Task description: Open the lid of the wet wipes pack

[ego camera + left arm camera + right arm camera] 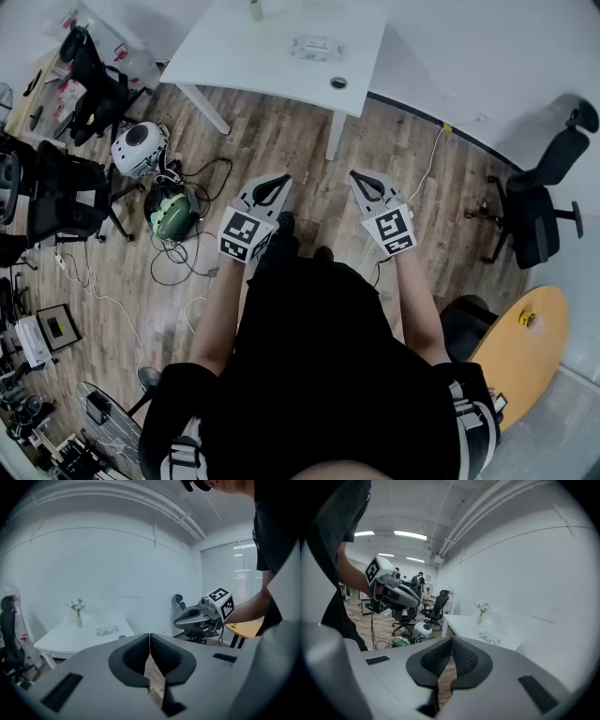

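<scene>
Two grippers out front, both empty: the left gripper (149,635) has its jaws pressed together on nothing, and the right gripper (451,640) is closed the same way. Both hover over the wood floor (281,141), well apart from the white desk (234,56). The wet wipes pack (314,47) lies flat toward the desk's right edge, just beyond the cable hole (338,82).
</scene>
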Demonstrator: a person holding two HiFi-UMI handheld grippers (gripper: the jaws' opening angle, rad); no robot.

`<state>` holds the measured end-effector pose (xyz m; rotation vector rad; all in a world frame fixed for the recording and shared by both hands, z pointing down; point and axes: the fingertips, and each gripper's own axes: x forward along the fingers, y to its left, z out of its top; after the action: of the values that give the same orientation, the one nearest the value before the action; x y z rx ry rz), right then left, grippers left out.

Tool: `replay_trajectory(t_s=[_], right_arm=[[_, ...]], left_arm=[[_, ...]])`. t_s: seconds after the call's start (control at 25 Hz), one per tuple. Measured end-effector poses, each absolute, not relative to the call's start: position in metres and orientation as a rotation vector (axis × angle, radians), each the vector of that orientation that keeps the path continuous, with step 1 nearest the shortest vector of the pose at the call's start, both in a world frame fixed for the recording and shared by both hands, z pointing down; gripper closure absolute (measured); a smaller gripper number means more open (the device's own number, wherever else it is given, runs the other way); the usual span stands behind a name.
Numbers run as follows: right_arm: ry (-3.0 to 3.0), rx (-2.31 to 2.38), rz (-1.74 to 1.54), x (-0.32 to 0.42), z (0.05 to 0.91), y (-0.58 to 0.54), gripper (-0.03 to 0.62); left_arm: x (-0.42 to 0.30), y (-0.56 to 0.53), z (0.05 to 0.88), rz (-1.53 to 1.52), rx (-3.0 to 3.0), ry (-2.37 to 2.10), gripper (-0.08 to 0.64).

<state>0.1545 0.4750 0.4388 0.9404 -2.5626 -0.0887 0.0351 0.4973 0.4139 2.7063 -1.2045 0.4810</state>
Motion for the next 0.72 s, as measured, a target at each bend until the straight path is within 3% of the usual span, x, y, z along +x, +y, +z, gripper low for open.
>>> replay_trajectory(t_s=[0.72], right_arm=[[-2.458,1.112,-0.037,0.093,0.441,0.394,0.577]], left_arm=[[-0.032,0.399,0.420,0.452,2.735,-1.053,0.537]])
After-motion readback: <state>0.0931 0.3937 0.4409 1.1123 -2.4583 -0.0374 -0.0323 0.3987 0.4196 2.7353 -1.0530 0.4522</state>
